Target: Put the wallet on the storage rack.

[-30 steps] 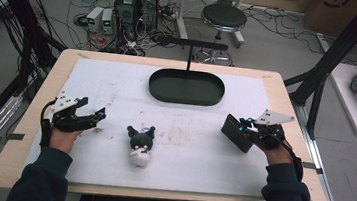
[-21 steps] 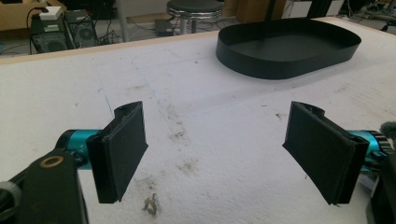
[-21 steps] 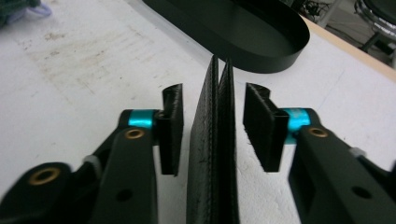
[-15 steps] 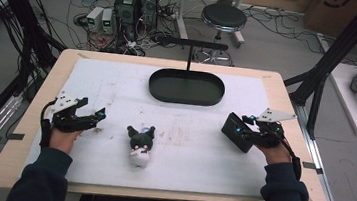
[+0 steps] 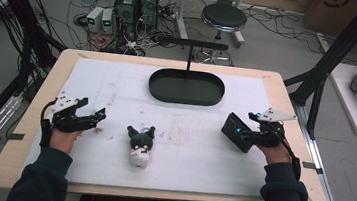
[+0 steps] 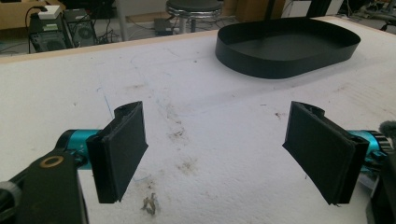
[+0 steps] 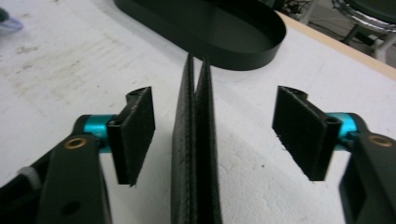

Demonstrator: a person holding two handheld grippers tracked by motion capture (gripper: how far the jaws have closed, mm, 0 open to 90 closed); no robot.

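High view: the right hand-held gripper (image 5: 243, 132) hovers at the bench's (image 5: 118, 84) right side around a flat black wallet (image 5: 236, 131), near the oval black tray (image 5: 186, 87). A small plush toy (image 5: 139, 145) lies mid-bench; the left hand-held gripper (image 5: 95, 118) waits just left of it.

Left gripper view: the left hand-held gripper (image 6: 215, 149) stands released, wide apart, nothing between its pads but stained white bench cover (image 6: 196, 121); the tray (image 6: 287, 46) sits beyond.

Right gripper view: the wallet (image 7: 196, 149) stands on edge between the pads (image 7: 135, 130), clear of both; the jaws have just been opening, so it is let go.

Progress: wallet likely set down short of the tray (image 7: 219, 32); the toy looks untouched.
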